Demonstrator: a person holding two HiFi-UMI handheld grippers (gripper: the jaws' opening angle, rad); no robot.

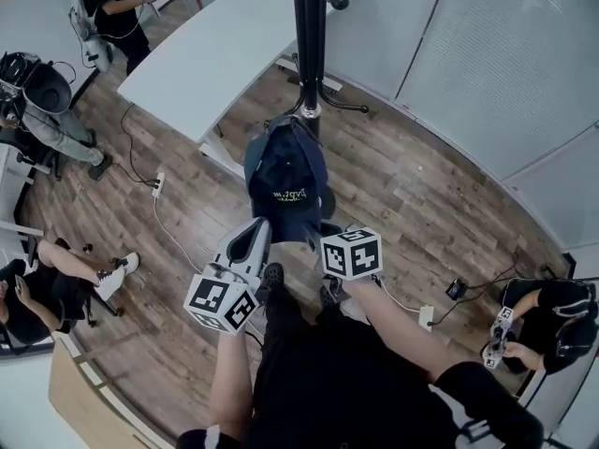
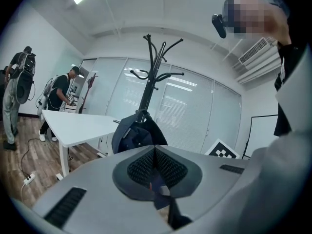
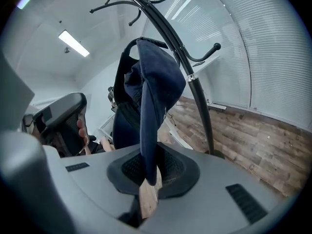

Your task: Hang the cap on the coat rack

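A navy cap (image 1: 286, 178) hangs upright in front of me, just short of the black coat rack (image 1: 308, 36). My right gripper (image 1: 316, 236) is shut on the lower edge of the cap's brim (image 3: 147, 145), seen edge-on between the pads in the right gripper view. The rack pole (image 3: 196, 87) rises just behind the cap (image 3: 151, 82), its hooks above it. My left gripper (image 1: 256, 228) is beside the cap on its left, shut with nothing between its pads (image 2: 155, 152). From the left gripper view, the cap (image 2: 135, 134) shows ahead against the rack (image 2: 145, 94).
A white table (image 1: 215, 54) stands left of the rack's base. Frosted glass wall panels (image 1: 487, 54) run behind it. Cables and a power strip (image 1: 158, 185) lie on the wood floor. People stand and sit at the left (image 1: 56, 124) and lower right (image 1: 547, 321).
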